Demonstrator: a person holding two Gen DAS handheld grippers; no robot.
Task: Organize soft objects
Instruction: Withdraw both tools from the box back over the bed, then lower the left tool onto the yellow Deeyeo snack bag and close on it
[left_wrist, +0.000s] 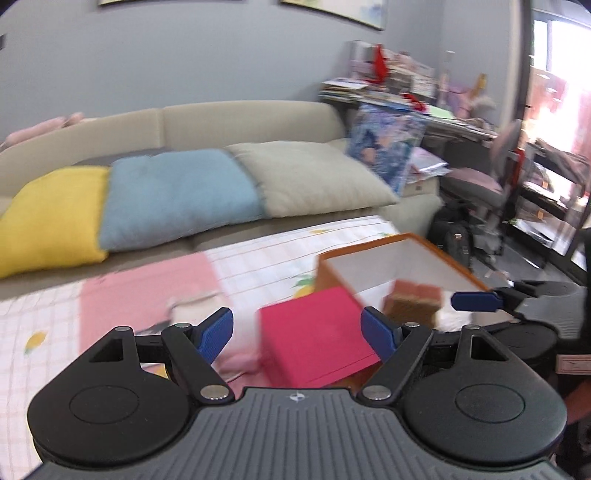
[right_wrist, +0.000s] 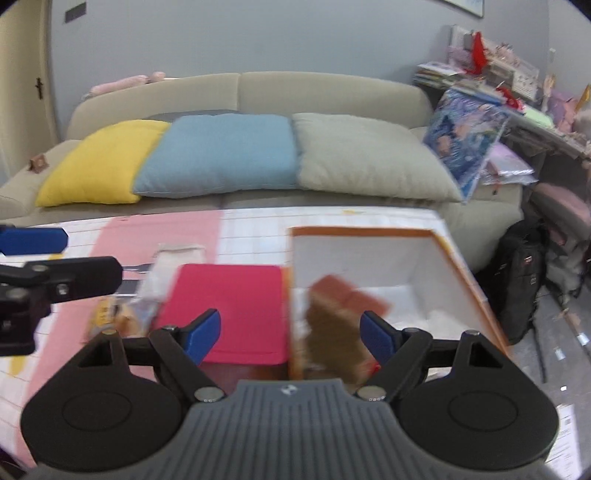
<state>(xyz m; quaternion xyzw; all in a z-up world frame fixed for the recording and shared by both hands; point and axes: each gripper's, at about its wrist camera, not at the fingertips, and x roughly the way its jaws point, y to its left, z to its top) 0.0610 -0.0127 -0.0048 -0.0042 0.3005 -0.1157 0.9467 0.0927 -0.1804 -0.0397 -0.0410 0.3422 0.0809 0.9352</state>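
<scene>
A brown block with a red top (right_wrist: 332, 314), blurred, hangs loose inside the orange box with white walls (right_wrist: 369, 230). It sits between the spread fingers of my right gripper (right_wrist: 290, 334), and neither pad touches it. The left wrist view shows the same block (left_wrist: 413, 302) in the orange box (left_wrist: 369, 247), with a right gripper fingertip (left_wrist: 476, 301) beside it. My left gripper (left_wrist: 297, 332) is open above a red flat box (left_wrist: 314, 339) and holds nothing. That red box (right_wrist: 229, 310) stands against the orange box's left wall.
Both boxes rest on a pink and white checked cloth (right_wrist: 122, 236), with a clear packet (right_wrist: 173, 258) and a snack bag (right_wrist: 114, 314) to the left. Behind is a beige sofa (right_wrist: 236, 88) with yellow, blue and grey pillows. A cluttered desk (right_wrist: 517, 96) and a black backpack (right_wrist: 521, 273) stand at the right.
</scene>
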